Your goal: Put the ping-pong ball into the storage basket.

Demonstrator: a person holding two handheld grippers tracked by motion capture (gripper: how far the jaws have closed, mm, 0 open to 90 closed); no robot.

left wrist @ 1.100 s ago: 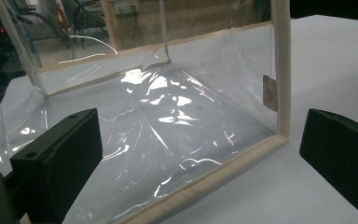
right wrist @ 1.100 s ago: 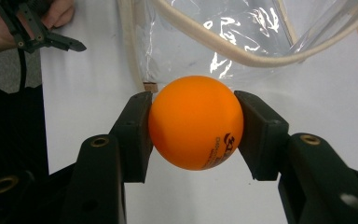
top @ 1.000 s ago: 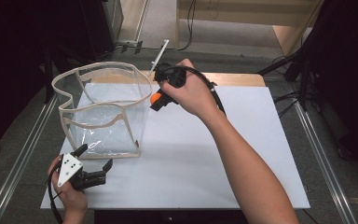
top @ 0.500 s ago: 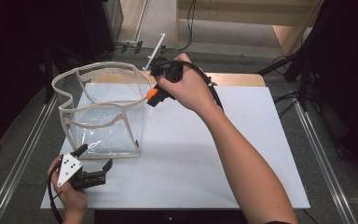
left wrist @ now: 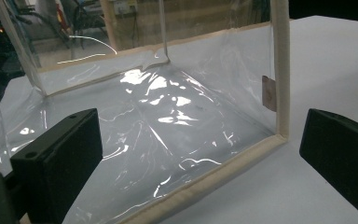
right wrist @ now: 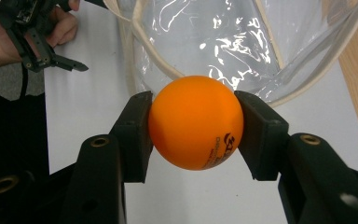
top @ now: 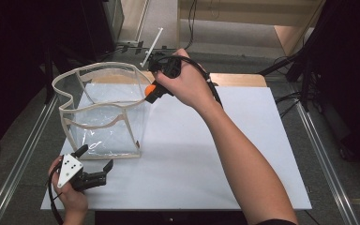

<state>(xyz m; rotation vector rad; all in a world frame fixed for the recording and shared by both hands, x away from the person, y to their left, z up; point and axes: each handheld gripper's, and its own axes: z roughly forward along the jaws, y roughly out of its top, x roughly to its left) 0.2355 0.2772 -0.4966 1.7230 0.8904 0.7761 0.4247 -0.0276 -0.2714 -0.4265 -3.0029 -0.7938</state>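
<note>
Right gripper (top: 151,92) sits upper centre of the high view, jaws clamped on an orange ball (right wrist: 196,122), pads pressing both sides. Ball held at the right rim of the clear plastic bag (top: 98,112) with beige trim, which stands open on the white bench (top: 206,150), left of centre. Left gripper (top: 93,173) rests lower left on the bench, just in front of the bag's near bottom edge, jaws wide apart, nothing between them.

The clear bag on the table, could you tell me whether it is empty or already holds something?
Empty: the clear bag shows only bare plastic inside, and the orange ball remains outside, clamped in the right gripper.
</note>
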